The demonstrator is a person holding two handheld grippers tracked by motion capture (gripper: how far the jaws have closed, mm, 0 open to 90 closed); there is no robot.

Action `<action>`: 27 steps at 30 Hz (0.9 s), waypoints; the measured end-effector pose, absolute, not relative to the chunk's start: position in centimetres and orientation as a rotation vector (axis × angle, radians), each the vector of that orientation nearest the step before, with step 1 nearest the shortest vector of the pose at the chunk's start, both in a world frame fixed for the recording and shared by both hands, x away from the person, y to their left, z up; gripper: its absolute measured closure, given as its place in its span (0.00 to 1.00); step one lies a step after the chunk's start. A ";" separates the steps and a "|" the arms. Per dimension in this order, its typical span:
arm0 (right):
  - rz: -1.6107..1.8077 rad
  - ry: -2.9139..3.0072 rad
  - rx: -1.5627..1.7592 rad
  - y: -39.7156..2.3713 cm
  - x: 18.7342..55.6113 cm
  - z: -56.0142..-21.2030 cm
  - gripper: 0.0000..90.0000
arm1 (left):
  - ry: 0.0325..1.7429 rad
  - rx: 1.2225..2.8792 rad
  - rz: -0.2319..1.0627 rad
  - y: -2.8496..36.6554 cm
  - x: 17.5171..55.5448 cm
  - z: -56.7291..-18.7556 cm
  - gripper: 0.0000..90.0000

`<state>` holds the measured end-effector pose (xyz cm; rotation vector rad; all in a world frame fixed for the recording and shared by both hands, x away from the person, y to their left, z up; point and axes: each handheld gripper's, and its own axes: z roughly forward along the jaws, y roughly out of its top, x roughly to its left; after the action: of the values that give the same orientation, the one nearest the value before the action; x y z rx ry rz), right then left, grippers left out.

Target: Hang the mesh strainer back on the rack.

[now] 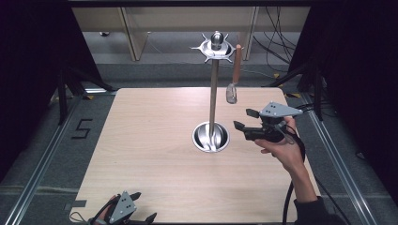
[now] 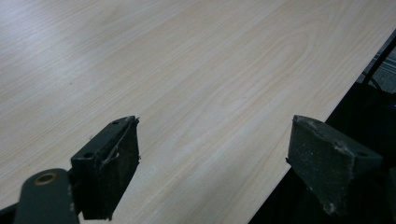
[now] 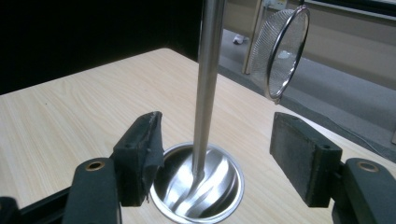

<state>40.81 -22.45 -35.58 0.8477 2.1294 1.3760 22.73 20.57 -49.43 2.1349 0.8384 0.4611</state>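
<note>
A metal utensil stand rises from the middle of the table, with a thin pole point(image 1: 213, 93), a round shiny base point(image 1: 211, 137) and a crown of hooks point(image 1: 216, 47) on top. A small mesh strainer point(image 1: 231, 93) with a wooden handle point(image 1: 237, 63) hangs from a hook on the right. My right gripper point(image 1: 242, 119) hovers right of the base, open and empty, jaws pointing left. In the right gripper view the pole point(image 3: 208, 70) and base point(image 3: 219, 186) stand beyond the open right gripper point(image 3: 217, 119), with the strainer point(image 3: 280, 51) at upper right. My left gripper point(image 1: 144, 206) rests at the table's front edge, open point(image 2: 212, 140) and empty.
The light wooden table point(image 1: 150, 131) is bordered by dark floor with metal rails on both sides. A "5" mark point(image 1: 80, 129) lies on the floor at left. Cables point(image 1: 277, 42) and wooden furniture legs point(image 1: 133, 33) stand behind the table. The table edge point(image 2: 308, 135) runs past the left gripper's right jaw.
</note>
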 end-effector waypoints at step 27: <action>1.327 2.259 0.872 -21.4 38.9 -39.6 0.35 | 0.825 2.115 0.475 20.5 22.6 -49.4 0.18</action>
<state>38.89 -21.40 -39.56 0.8724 2.2591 1.3266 22.62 20.52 -49.38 2.1151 0.8248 0.4748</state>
